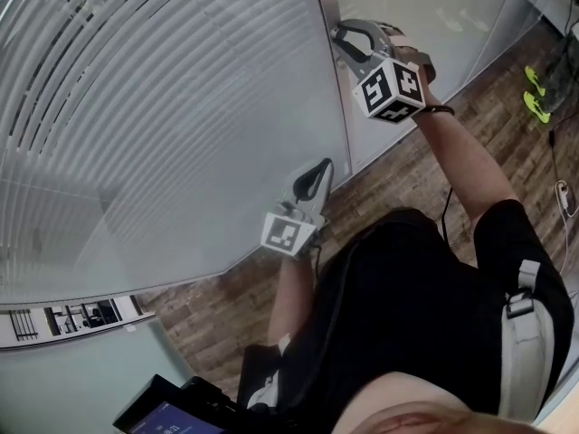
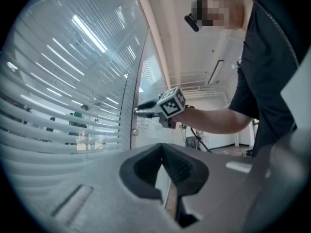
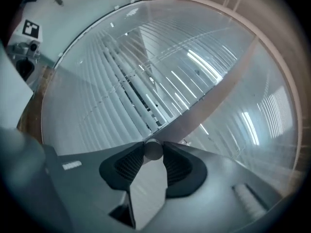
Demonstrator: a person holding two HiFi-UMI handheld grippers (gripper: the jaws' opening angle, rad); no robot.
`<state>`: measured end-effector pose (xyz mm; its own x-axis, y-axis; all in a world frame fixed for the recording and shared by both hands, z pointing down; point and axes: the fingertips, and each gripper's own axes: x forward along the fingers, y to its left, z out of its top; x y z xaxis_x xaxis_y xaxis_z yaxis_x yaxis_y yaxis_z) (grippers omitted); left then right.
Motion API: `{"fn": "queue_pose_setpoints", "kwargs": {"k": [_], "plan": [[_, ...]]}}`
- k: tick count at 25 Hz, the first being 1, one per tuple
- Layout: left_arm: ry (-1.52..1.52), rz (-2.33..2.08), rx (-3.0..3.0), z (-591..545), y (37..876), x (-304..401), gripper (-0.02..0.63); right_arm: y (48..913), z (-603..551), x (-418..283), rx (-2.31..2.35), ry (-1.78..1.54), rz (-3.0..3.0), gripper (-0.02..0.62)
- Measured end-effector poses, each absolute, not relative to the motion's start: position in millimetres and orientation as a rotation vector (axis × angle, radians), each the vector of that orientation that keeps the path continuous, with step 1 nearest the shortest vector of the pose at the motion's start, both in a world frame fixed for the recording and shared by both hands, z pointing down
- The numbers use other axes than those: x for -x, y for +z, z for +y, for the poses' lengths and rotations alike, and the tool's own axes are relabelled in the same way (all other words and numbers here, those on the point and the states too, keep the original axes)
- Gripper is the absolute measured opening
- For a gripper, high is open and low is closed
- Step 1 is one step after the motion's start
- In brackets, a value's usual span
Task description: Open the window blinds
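While the left gripper (image 1: 322, 165) sits near the centre of the head view with its jaws together on nothing, the right gripper (image 1: 340, 36) at upper right is clamped on a small round knob (image 3: 153, 149) beside the pale upright frame (image 3: 218, 98). White window blinds (image 1: 163, 107) fill the upper left behind glass, with the slats mostly flat and a few dark gaps showing.

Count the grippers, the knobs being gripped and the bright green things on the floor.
Grippers: 2, the left gripper and the right gripper
Knobs gripped: 1, the knob in the right gripper
Green things: 2
Total: 5
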<state>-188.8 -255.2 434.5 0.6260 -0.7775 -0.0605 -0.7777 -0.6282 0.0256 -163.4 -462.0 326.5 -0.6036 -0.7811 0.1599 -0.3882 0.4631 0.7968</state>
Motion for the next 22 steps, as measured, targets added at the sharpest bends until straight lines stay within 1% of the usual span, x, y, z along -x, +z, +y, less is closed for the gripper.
{"fn": "queue_pose_setpoints", "kwargs": {"k": [9, 19, 22], "plan": [[0.101, 1.334, 2.83, -254.9, 433.7, 186.8, 0.003, 323.0, -465.6, 158.9, -1.114, -0.416, -2.635, 0.129], [0.091, 1.328, 2.832, -251.9, 435.7, 188.2, 0.003, 324.1, -468.9, 152.5, -1.177, 0.082, -2.892, 0.129], [0.089, 1.326, 2.834, -252.4, 434.6, 186.1, 0.003, 321.3, -468.8, 149.0, -1.192, 0.163, -2.917, 0.129]]}}
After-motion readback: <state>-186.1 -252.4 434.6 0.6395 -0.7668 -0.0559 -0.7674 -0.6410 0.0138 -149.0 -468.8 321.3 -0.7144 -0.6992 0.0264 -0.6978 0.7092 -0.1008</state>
